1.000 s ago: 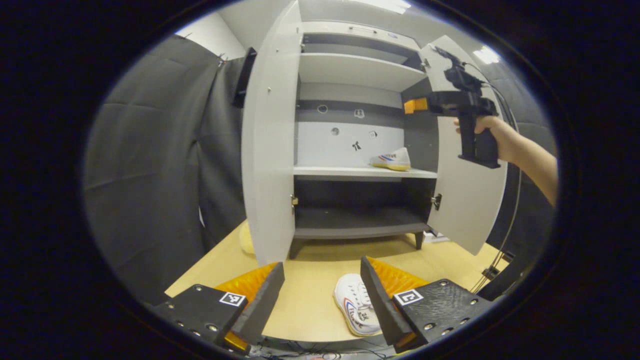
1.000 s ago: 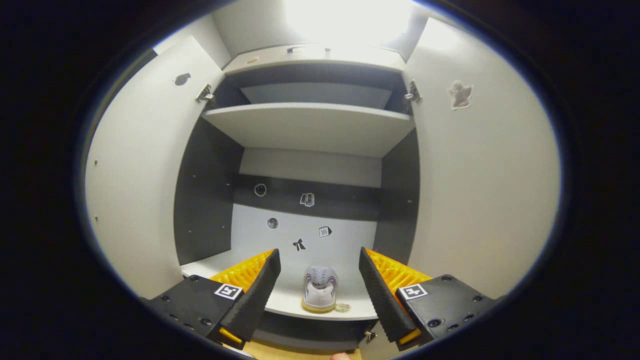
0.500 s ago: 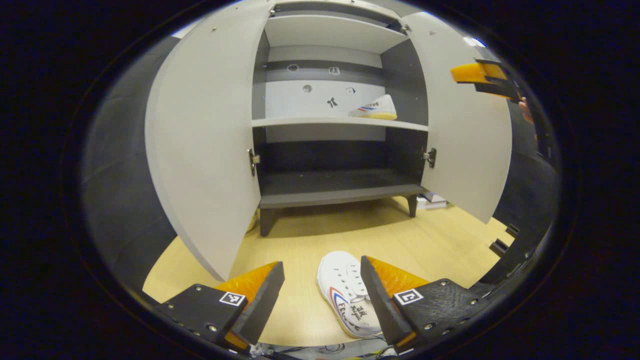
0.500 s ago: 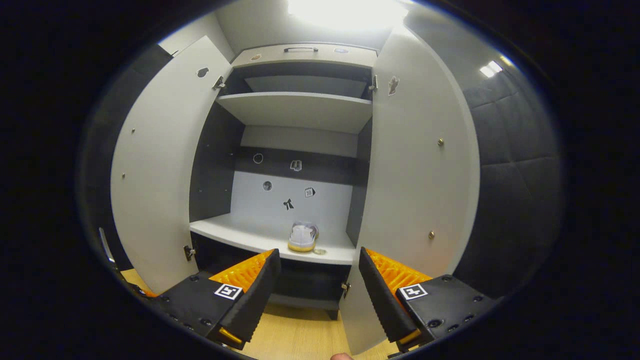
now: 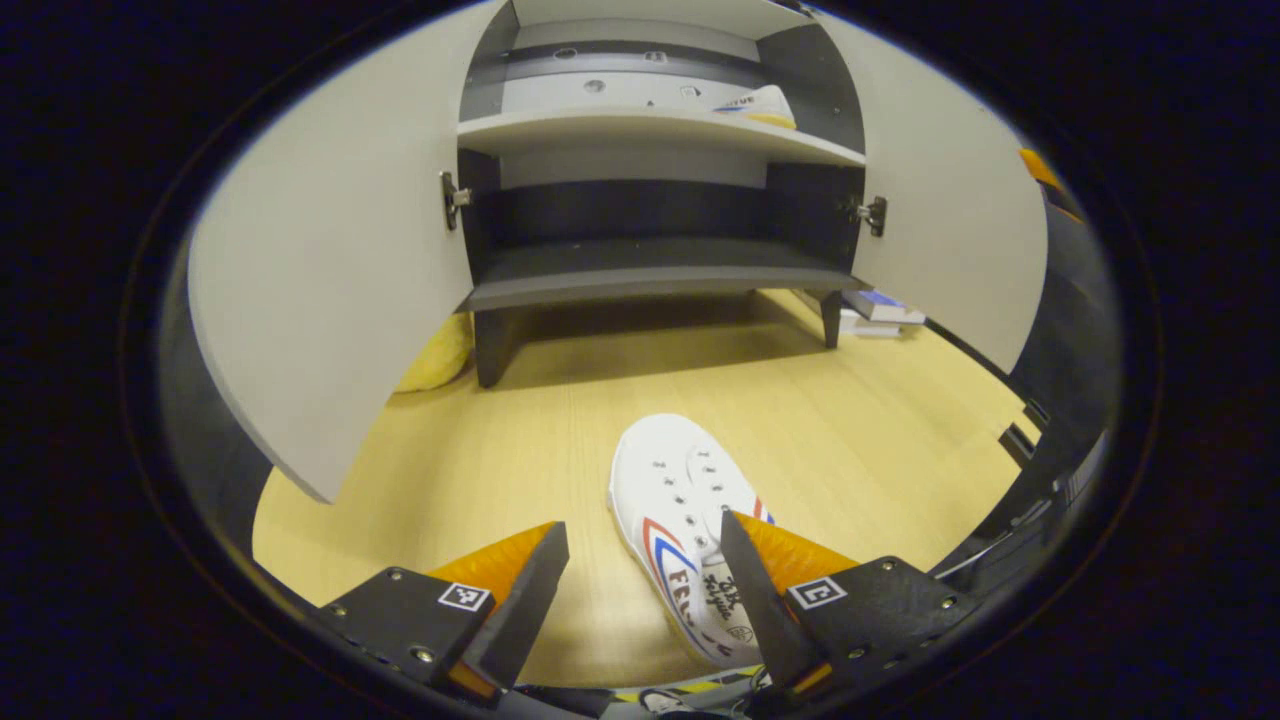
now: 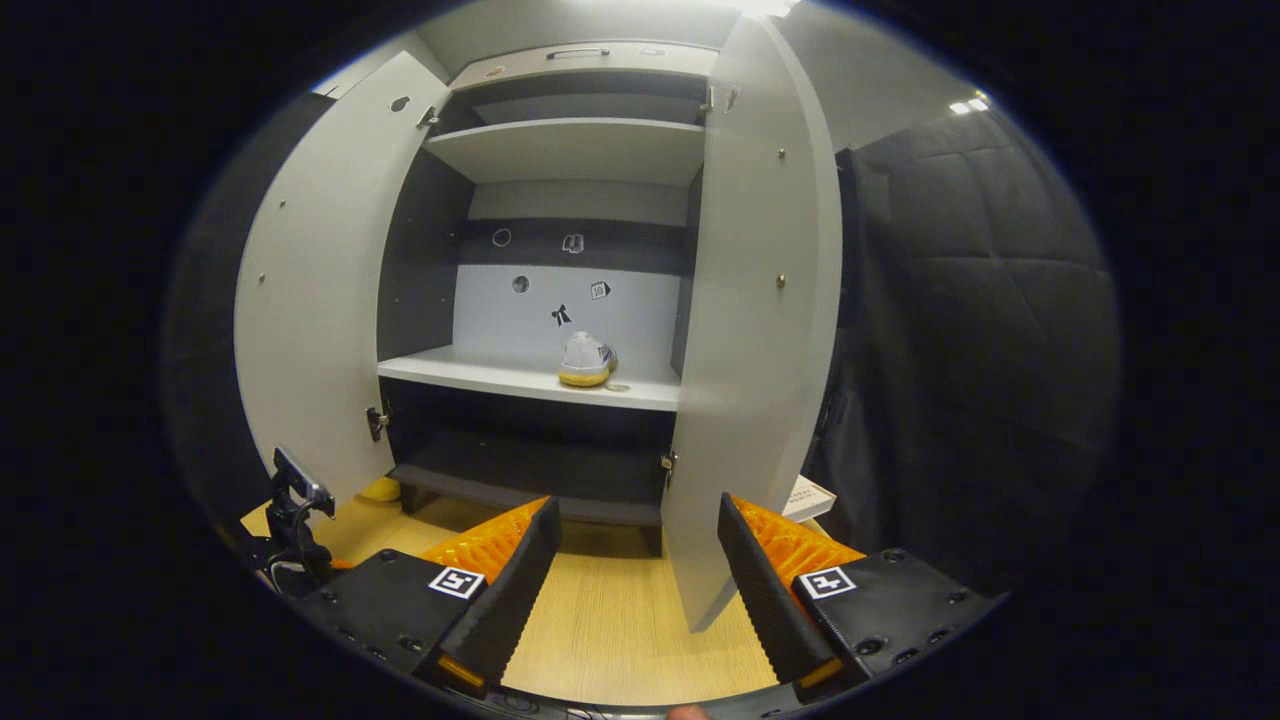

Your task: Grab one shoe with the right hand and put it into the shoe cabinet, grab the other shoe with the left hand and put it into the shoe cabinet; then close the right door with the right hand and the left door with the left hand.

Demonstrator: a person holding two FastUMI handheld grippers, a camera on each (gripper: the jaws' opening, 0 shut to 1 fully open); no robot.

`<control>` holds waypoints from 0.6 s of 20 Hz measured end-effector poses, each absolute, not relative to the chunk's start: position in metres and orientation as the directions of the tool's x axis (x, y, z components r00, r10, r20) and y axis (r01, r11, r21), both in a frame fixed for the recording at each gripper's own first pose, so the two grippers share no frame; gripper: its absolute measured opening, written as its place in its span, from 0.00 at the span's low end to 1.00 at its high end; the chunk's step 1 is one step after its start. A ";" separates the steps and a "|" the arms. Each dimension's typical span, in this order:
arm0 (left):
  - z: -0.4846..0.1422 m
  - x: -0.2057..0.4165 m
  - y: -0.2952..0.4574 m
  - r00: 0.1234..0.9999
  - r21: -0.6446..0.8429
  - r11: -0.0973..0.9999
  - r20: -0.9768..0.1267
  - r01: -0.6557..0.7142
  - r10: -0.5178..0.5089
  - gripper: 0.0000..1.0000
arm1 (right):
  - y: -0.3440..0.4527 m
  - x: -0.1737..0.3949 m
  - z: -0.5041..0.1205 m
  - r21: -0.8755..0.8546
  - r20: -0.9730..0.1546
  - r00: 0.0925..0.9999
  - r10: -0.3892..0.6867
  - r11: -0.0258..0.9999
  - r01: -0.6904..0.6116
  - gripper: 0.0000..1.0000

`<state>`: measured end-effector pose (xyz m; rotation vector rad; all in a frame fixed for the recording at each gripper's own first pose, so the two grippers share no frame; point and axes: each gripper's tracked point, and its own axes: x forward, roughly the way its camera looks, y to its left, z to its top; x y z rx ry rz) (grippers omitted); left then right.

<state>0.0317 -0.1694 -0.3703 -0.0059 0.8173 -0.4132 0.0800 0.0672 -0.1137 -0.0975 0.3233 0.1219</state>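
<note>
One shoe [image 6: 586,359] on open cabinet's [image 6: 560,150] middle shelf [image 6: 480,372]

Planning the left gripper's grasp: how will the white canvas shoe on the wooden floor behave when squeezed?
The white canvas shoe looks soft-sided, so its upper will probably give between the left gripper's open fingers. It seems light. Resting flat on its sole, it should hardly roll.

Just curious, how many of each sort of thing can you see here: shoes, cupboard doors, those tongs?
Shoes: 2, one on the floor, one on the middle shelf
Open cabinet doors: 2, left door, right door
Tongs: 2, left tongs, right tongs
Total: 6
</note>
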 end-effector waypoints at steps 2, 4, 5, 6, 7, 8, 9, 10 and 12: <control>-0.383 0.034 -0.168 0.588 -0.149 0.927 -0.736 0.344 -0.336 0.92 | 0.064 0.077 -0.117 -0.075 -0.336 0.937 0.100 0.988 -0.133 0.98; -0.392 0.033 -0.169 0.559 -0.162 0.931 -0.760 0.328 -0.330 0.92 | 0.061 0.073 -0.119 -0.076 -0.346 0.933 0.098 0.988 -0.132 0.98; -0.394 0.033 -0.170 0.550 -0.174 0.930 -0.766 0.324 -0.334 0.92 | 0.061 0.072 -0.120 -0.077 -0.349 0.932 0.099 0.988 -0.133 0.98; -0.398 0.030 -0.174 0.536 -0.192 0.927 -0.770 0.322 -0.346 0.89 | 0.059 0.072 -0.120 -0.077 -0.352 0.931 0.098 0.988 -0.134 0.97; -0.404 0.024 -0.177 0.516 -0.204 0.925 -0.781 0.321 -0.352 0.83 | 0.058 0.070 -0.121 -0.077 -0.355 0.930 0.099 0.988 -0.134 0.97; -0.403 0.023 -0.182 0.516 -0.228 0.918 -0.771 0.324 -0.374 0.75 | 0.057 0.069 -0.122 -0.074 -0.360 0.927 0.103 0.988 -0.138 0.97; -0.404 0.023 -0.189 0.515 -0.253 0.912 -0.762 0.323 -0.394 0.70 | 0.057 0.068 -0.123 -0.069 -0.365 0.925 0.108 0.987 -0.143 0.97; -0.403 0.019 -0.188 0.505 -0.251 0.914 -0.772 0.317 -0.387 0.48 | 0.055 0.067 -0.123 -0.065 -0.368 0.923 0.110 0.987 -0.144 0.98; -0.405 0.021 -0.188 0.494 -0.259 0.917 -0.780 0.304 -0.384 0.44 | 0.052 0.066 -0.125 -0.062 -0.375 0.920 0.111 0.988 -0.145 0.98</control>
